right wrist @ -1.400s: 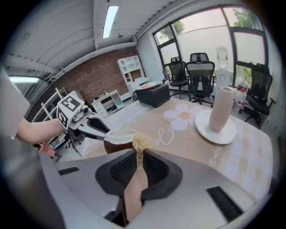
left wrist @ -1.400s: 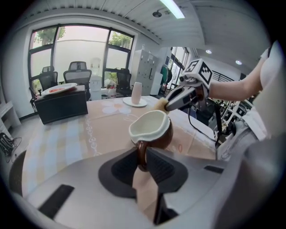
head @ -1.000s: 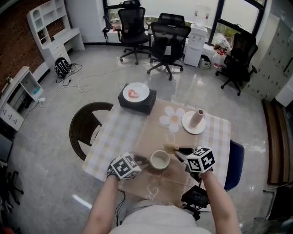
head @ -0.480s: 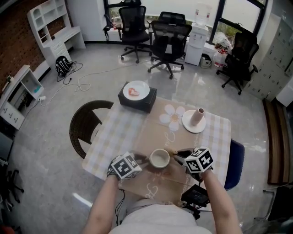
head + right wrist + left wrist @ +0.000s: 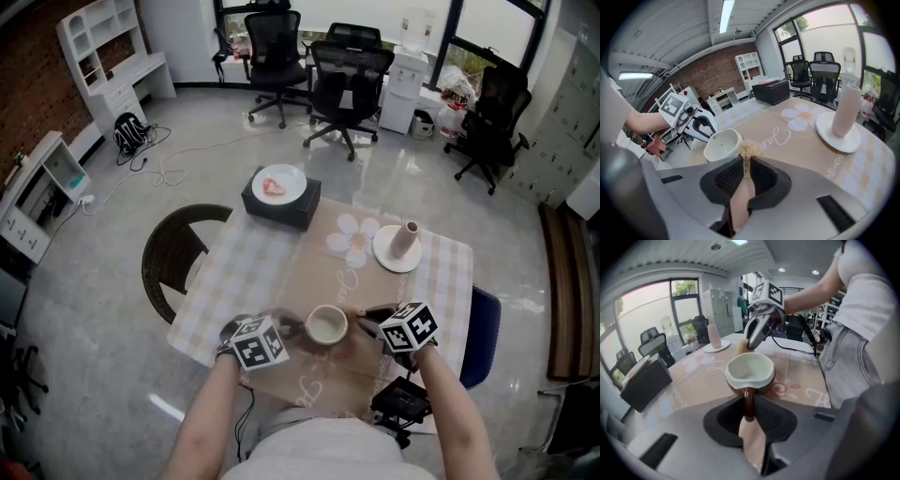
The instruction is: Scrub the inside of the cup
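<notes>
The cup [image 5: 327,326], white inside and brown outside, stands upright on the tan tablecloth. My left gripper [image 5: 749,412] has its jaws shut on the cup's brown handle [image 5: 749,401]; they have just been closing, with the handle between them. In the head view the left gripper [image 5: 289,329] is at the cup's left. My right gripper [image 5: 746,172] is shut on a small brush with straw-coloured bristles [image 5: 748,150]. The bristles hang just right of the cup [image 5: 723,144], beside its rim and outside it. From the head, the right gripper [image 5: 364,320] sits close to the cup's right side.
A white plate [image 5: 384,258] bearing a beige cylinder [image 5: 845,110] stands at the table's far right. A black box [image 5: 291,217] topped by a white dish sits at the far left corner. A dark round chair [image 5: 178,258] stands left of the table; office chairs stand further off.
The left gripper's marker cube has rolled while staying in place at the cup. The right gripper has sunk a little and come closer to the cup's right side.
</notes>
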A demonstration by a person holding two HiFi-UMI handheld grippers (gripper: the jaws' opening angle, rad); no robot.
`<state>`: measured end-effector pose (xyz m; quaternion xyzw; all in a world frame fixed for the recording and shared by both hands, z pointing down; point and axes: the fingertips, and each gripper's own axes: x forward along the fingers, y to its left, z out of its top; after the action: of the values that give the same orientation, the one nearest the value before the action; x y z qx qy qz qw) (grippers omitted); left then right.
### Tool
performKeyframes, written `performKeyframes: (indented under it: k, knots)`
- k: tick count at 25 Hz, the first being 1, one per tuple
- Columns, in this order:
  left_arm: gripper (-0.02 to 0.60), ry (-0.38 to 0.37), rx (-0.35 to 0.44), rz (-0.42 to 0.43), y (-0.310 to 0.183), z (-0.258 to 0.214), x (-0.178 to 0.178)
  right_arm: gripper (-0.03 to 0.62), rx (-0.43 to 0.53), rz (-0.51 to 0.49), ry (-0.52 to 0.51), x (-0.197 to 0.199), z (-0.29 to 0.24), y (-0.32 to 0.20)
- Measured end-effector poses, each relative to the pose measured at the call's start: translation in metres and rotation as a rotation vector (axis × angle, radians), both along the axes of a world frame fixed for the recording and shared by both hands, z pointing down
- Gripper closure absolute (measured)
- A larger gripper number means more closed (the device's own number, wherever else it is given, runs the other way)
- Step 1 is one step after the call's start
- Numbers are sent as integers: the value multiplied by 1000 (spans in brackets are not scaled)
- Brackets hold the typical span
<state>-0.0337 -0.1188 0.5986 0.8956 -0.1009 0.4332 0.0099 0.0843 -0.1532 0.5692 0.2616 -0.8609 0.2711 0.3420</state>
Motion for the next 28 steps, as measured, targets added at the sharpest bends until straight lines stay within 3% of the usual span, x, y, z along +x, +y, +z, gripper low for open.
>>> performKeyframes:
  k: [8, 14, 22, 28]
  knots:
    - [515, -18, 190, 151, 2, -10, 10, 548, 67, 19, -116, 2, -32, -16]
    - [515, -53, 249, 218, 4, -13, 14, 548, 169, -131, -95, -15, -41, -12]
    - [515, -86, 332, 287, 8, -17, 20, 548, 131, -281, 4, -18, -21, -10]
    - [515, -108, 368, 322, 10, -19, 21, 548, 74, -313, 59, -14, 2, -7]
